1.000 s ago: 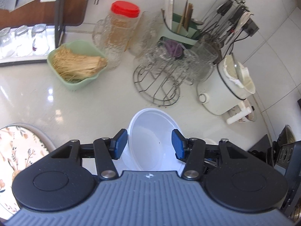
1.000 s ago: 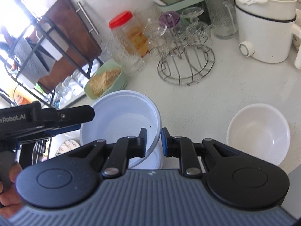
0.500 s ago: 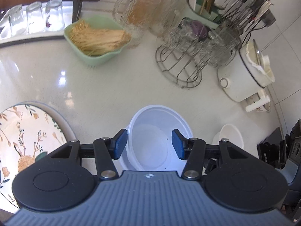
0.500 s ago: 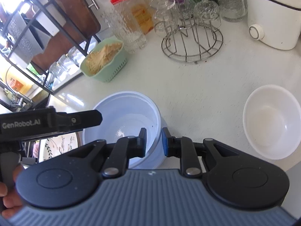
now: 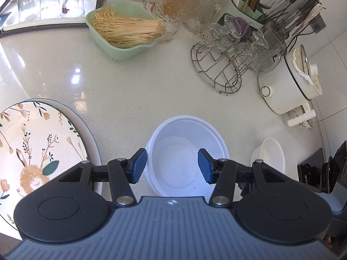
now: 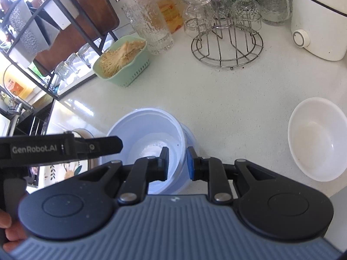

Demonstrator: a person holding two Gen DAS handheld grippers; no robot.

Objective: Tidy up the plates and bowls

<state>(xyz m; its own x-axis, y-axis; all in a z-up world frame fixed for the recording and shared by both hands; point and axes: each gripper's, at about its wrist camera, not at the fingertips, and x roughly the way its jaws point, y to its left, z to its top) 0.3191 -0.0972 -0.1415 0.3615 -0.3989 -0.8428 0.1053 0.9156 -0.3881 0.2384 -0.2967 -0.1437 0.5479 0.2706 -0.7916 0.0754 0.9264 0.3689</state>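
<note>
A pale blue-white bowl sits nested in another bowl on the white counter; it also shows in the right wrist view. My left gripper is open above it, fingers apart on either side, not touching. My right gripper is shut on the bowl's near right rim, one pad inside and one outside. A smaller white bowl sits to the right, also visible in the left wrist view. A floral plate lies at the left on another plate.
A green basket of noodles, glass mugs, a wire rack of glasses, a utensil holder and a white cooker line the back. A black shelf rack stands at the far left. The counter edge runs near the white bowl.
Both grippers have drawn back and up from the back of the counter, so the floral plate and the white bowl show more. The right gripper stays shut on the bowl rim.
</note>
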